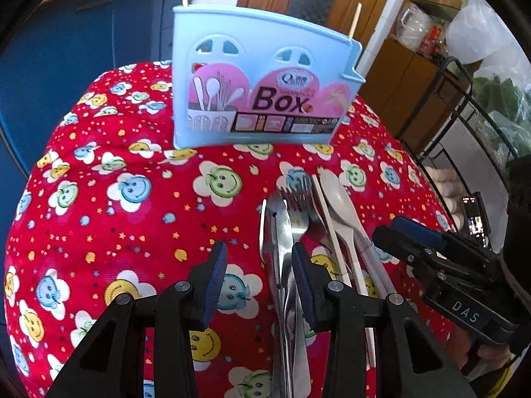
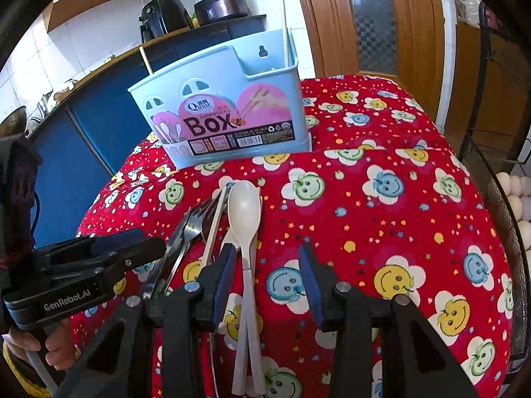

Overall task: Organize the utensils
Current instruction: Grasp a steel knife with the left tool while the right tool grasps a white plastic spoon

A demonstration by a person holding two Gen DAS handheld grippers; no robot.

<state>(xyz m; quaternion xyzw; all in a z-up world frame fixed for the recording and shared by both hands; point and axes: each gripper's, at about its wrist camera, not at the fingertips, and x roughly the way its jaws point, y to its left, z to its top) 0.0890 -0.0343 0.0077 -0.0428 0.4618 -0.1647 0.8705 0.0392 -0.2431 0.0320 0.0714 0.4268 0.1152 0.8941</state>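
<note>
A light blue utensil box [image 1: 262, 76] stands on the red smiley tablecloth [image 1: 132, 219], with two chopsticks [image 1: 354, 20] sticking up from it. The box also shows in the right wrist view [image 2: 225, 106]. A pile of utensils lies in front of it: metal forks [image 1: 295, 205], metal tongs [image 1: 278, 232], a chopstick [image 1: 328, 219] and cream plastic spoons [image 1: 338, 202]. My left gripper [image 1: 259, 278] is open and empty, just left of the metal pieces. My right gripper [image 2: 265, 275] is open, and the cream spoon handles [image 2: 247, 285] lie between its fingers.
A blue cabinet [image 1: 66, 66] stands behind the table on the left. A wooden door [image 2: 371, 16] is at the back. A black wire rack [image 1: 471, 126] with eggs [image 2: 521, 192] stands to the right of the table.
</note>
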